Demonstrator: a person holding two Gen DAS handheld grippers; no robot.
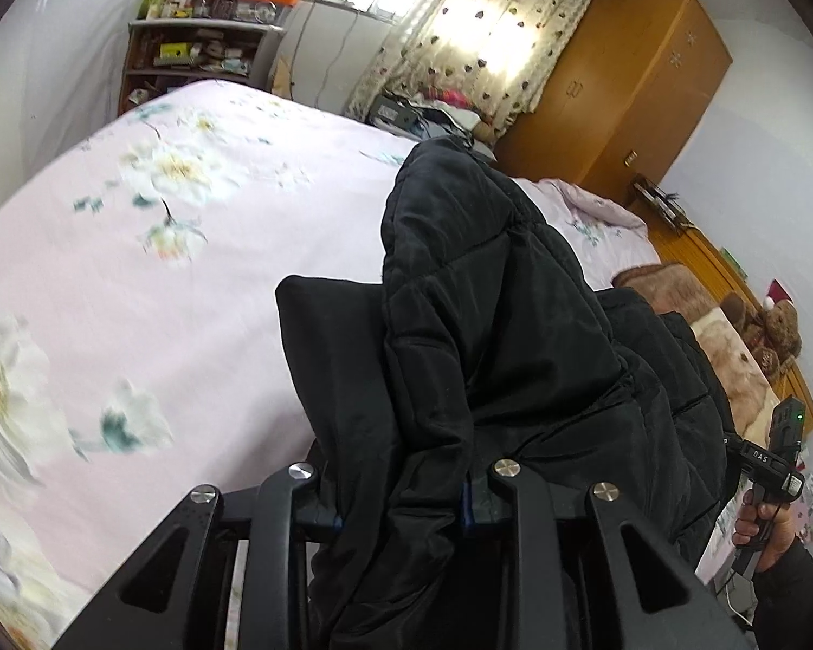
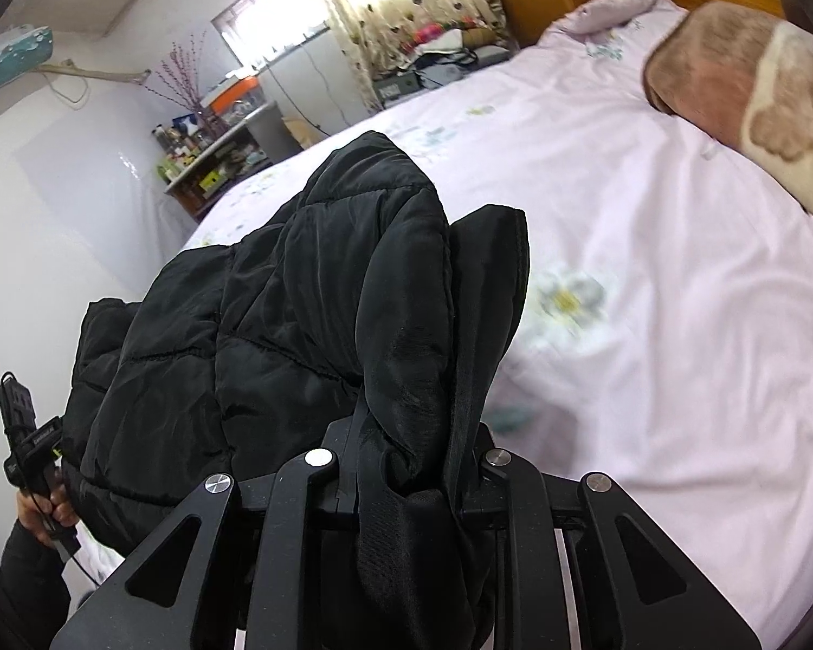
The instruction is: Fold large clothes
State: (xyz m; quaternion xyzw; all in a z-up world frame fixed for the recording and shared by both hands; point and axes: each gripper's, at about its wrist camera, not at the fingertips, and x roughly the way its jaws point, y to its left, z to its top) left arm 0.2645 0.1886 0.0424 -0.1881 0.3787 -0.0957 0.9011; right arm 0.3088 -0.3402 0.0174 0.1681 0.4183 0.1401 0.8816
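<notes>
A black quilted puffer jacket (image 1: 477,325) hangs lifted above the pink flowered bed sheet (image 1: 162,249). My left gripper (image 1: 401,514) is shut on a bunched edge of the jacket, which spills over its fingers and hides the fingertips. In the right wrist view the same jacket (image 2: 298,325) drapes over my right gripper (image 2: 406,487), which is shut on another fold of its black fabric. The jacket stretches between the two grippers. The other gripper's handle and a hand (image 1: 769,520) show at the right edge of the left wrist view, and a hand (image 2: 43,509) at the left edge of the right wrist view.
The bed (image 2: 650,271) fills most of both views. A brown plush blanket (image 2: 731,86) lies at its head, with teddy bears (image 1: 780,330) beside it. A wooden wardrobe (image 1: 623,92), a cluttered shelf (image 1: 195,54) and a curtained window (image 1: 477,27) stand beyond the bed.
</notes>
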